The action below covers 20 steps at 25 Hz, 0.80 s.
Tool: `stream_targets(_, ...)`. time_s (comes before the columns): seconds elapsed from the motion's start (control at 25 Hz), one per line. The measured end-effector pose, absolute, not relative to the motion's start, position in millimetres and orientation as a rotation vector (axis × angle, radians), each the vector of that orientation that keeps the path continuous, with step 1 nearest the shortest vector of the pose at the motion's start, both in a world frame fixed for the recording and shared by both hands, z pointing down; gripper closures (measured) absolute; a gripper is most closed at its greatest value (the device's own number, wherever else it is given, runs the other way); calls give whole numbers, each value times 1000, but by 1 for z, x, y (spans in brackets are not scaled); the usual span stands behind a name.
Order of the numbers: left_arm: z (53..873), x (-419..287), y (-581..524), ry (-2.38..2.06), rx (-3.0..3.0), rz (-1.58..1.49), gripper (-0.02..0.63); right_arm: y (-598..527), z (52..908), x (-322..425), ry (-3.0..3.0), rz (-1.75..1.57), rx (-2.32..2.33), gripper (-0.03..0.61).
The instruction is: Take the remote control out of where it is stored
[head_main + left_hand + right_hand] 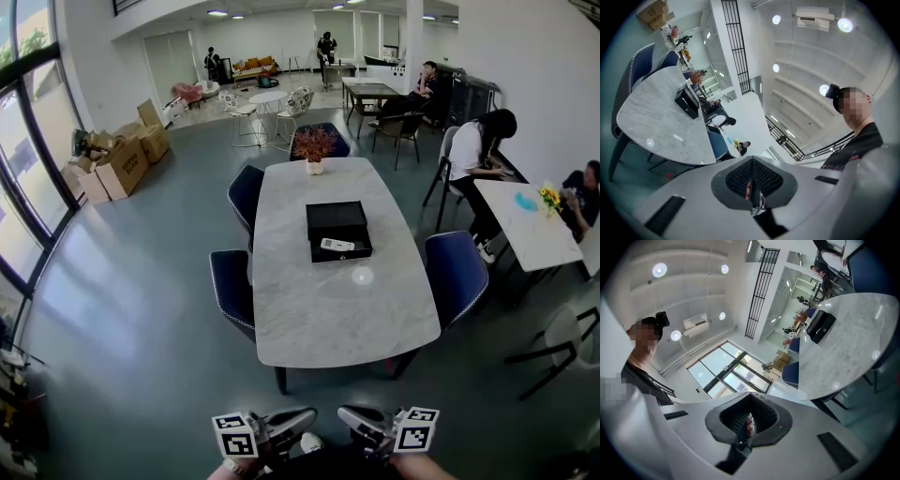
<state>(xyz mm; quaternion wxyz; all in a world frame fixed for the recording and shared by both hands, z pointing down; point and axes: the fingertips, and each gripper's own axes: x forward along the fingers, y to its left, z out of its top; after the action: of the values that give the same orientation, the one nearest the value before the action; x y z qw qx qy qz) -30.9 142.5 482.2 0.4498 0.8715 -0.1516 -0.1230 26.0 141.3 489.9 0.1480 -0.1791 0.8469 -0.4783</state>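
Note:
A white remote control [337,245] lies in an open black box [337,230] in the middle of the marble table [328,309]. The box also shows small and far off in the left gripper view [686,102] and the right gripper view [820,326]. Both grippers hang low at the bottom edge of the head view, well short of the table. The left gripper [292,422] is shut with nothing in it, and its jaws meet in its own view [752,187]. The right gripper [359,421] is likewise shut and empty [747,423]. Both gripper cameras tilt up toward the ceiling.
Dark blue chairs stand at the table's left [232,286] and right [457,272]. A vase of reddish flowers [314,146] sits at the table's far end. People sit at a white table [525,220] on the right. Cardboard boxes [117,164] are piled at the left wall.

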Motion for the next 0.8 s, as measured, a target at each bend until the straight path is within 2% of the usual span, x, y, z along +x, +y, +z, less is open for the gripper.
stream_targets(0.8,476,-59,136,-394,2159,-344,609,129,484,8,2456,-1379,-554,569)
